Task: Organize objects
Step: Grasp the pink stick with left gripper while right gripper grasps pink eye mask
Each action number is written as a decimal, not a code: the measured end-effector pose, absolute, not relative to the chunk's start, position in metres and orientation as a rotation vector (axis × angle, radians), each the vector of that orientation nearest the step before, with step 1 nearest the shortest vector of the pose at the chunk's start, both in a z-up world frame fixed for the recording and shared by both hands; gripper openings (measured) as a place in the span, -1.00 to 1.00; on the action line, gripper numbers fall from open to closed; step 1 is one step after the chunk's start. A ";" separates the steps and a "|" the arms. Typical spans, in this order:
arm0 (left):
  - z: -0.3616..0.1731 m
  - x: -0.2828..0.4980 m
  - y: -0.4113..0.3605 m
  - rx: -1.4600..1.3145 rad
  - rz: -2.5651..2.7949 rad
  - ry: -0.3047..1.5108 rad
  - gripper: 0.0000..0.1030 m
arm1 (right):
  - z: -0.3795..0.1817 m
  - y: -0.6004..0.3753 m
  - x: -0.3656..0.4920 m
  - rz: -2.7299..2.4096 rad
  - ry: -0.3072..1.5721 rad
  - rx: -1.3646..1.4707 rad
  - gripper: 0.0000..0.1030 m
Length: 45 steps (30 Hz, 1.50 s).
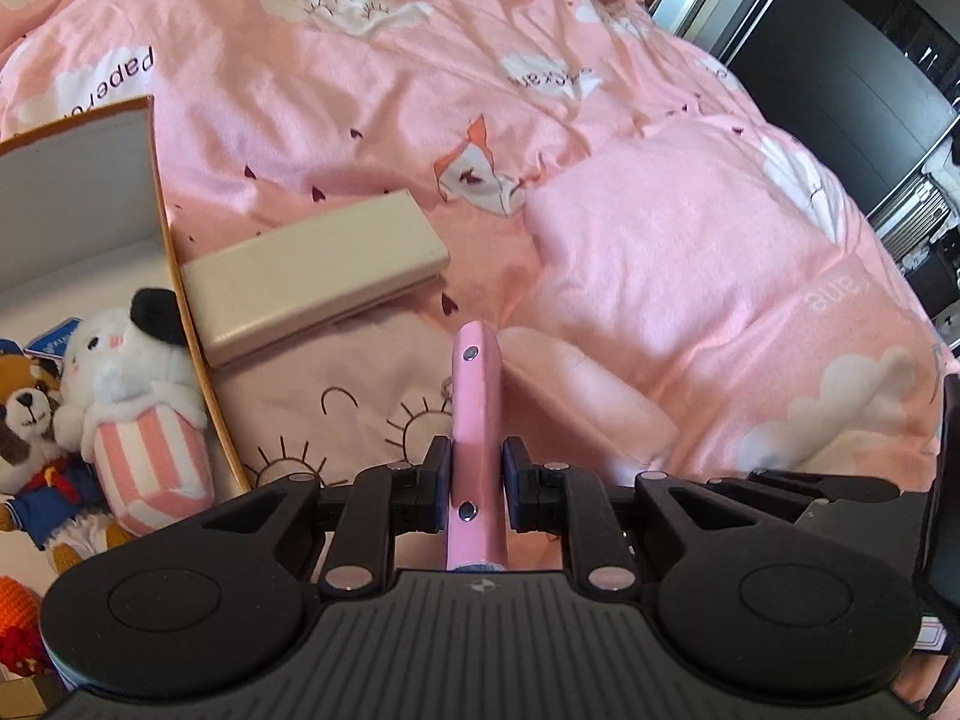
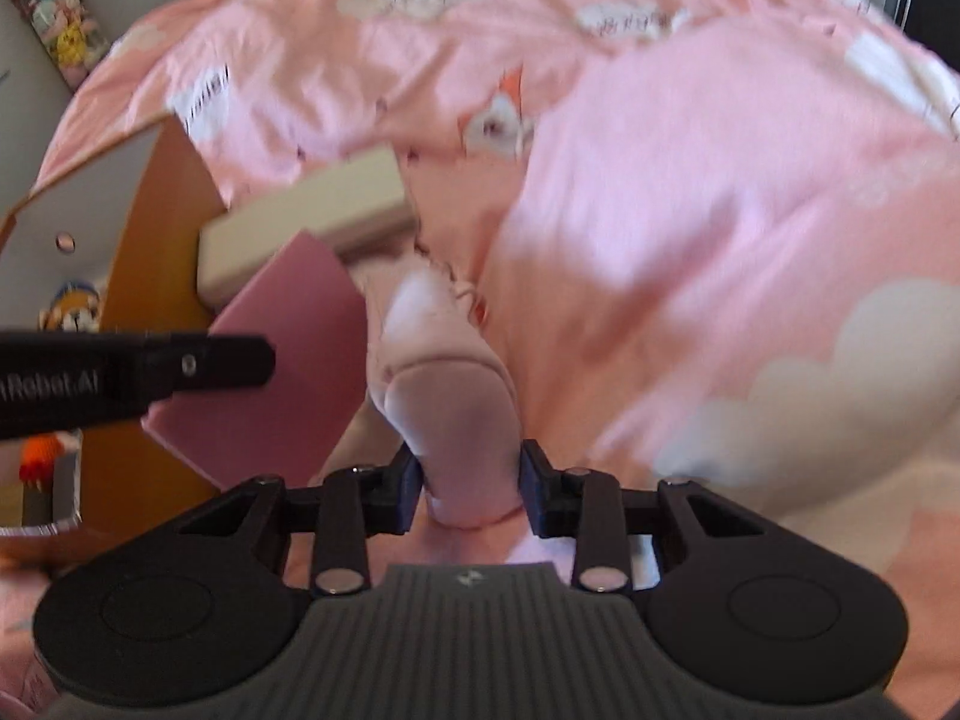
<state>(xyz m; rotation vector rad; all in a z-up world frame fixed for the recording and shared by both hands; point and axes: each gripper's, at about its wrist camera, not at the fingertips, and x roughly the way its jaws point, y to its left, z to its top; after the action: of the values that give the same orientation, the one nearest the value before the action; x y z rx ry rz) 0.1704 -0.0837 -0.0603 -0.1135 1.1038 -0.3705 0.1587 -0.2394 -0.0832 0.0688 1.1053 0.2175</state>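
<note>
My left gripper (image 1: 475,483) is shut on a flat pink case (image 1: 474,420), held edge-on above the bed; the same pink case (image 2: 288,354) shows in the right wrist view with the left gripper's black finger (image 2: 180,369) across it. My right gripper (image 2: 471,486) is shut on a pale pink soft pouch (image 2: 447,396). A cream rectangular box (image 1: 312,273) lies on the quilt beside an open orange-edged box (image 1: 180,312). That box holds a white plush in pink stripes (image 1: 138,396) and a brown plush (image 1: 30,420).
The pink patterned quilt (image 1: 660,252) covers the bed, with a raised fold on the right. Dark furniture (image 1: 870,60) stands at the far right. A printed cylinder (image 2: 54,18) stands at the far left in the right wrist view.
</note>
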 end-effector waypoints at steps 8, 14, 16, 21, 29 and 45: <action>-0.070 0.176 -0.082 -0.160 -0.366 1.137 -0.62 | -0.056 -0.235 0.163 0.294 1.034 -0.093 0.26; -0.070 0.183 -0.079 -0.201 -0.353 1.155 -0.62 | -0.036 -0.232 0.183 0.377 0.976 -0.252 0.31; -0.069 0.185 -0.078 -0.205 -0.352 1.161 -0.62 | -0.037 -0.229 0.196 0.421 0.990 -0.298 0.31; -0.069 0.185 -0.077 -0.208 -0.349 1.163 -0.62 | -0.053 -0.227 0.240 0.507 1.149 -0.260 0.20; -0.053 0.181 -0.069 -0.214 -0.366 1.123 -0.62 | -0.043 -0.247 0.239 0.507 1.206 -0.090 -0.39; 0.066 0.128 0.050 -0.274 -0.151 0.830 -0.62 | 0.066 -0.181 0.195 0.672 0.817 0.244 -0.46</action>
<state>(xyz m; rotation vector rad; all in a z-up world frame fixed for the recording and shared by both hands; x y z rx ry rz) 0.1275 0.0503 0.0657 -0.2735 0.8304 -0.1514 0.1952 -0.1814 0.0662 0.2438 0.8175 0.6719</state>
